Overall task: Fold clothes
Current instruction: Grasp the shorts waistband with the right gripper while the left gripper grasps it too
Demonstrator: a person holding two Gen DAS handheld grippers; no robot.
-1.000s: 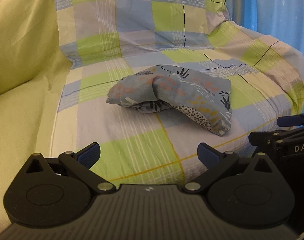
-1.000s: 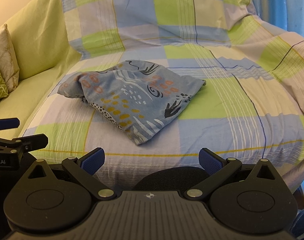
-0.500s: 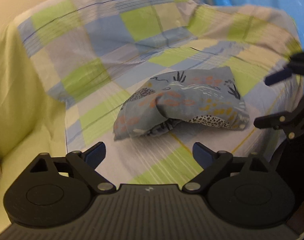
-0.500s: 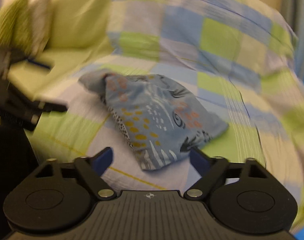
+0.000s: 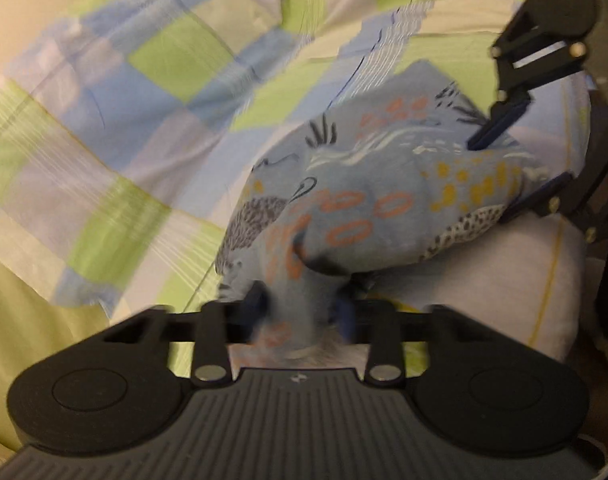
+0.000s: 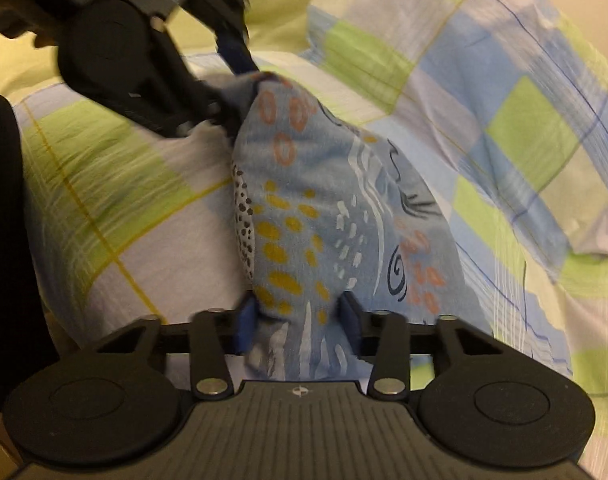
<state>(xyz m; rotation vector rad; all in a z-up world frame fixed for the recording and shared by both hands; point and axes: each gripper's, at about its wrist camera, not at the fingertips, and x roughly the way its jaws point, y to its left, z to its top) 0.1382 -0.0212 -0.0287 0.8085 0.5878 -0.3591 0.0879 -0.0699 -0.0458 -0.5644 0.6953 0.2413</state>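
A blue patterned garment (image 5: 384, 184) lies bunched on the checked sheet (image 5: 176, 52) that covers the sofa seat. My left gripper (image 5: 300, 312) is shut on its near end, and cloth fills the narrow gap between the blue pads. In the right wrist view the same garment (image 6: 324, 208) runs away from my right gripper (image 6: 298, 320), which is shut on the opposite end. Each gripper shows in the other's view: the right gripper (image 5: 490, 182) at the garment's far right, the left gripper (image 6: 242, 96) at its far top left.
The checked sheet (image 6: 524, 120) drapes over the seat and backrest in loose folds. A plain green cushion (image 5: 24, 320) borders the seat on the left. A dark shape (image 6: 4, 220) fills the left edge of the right wrist view.
Both grippers have moved in from the seat's front edge to opposite ends of the garment. Their jaws went from wide open to shut on the cloth.
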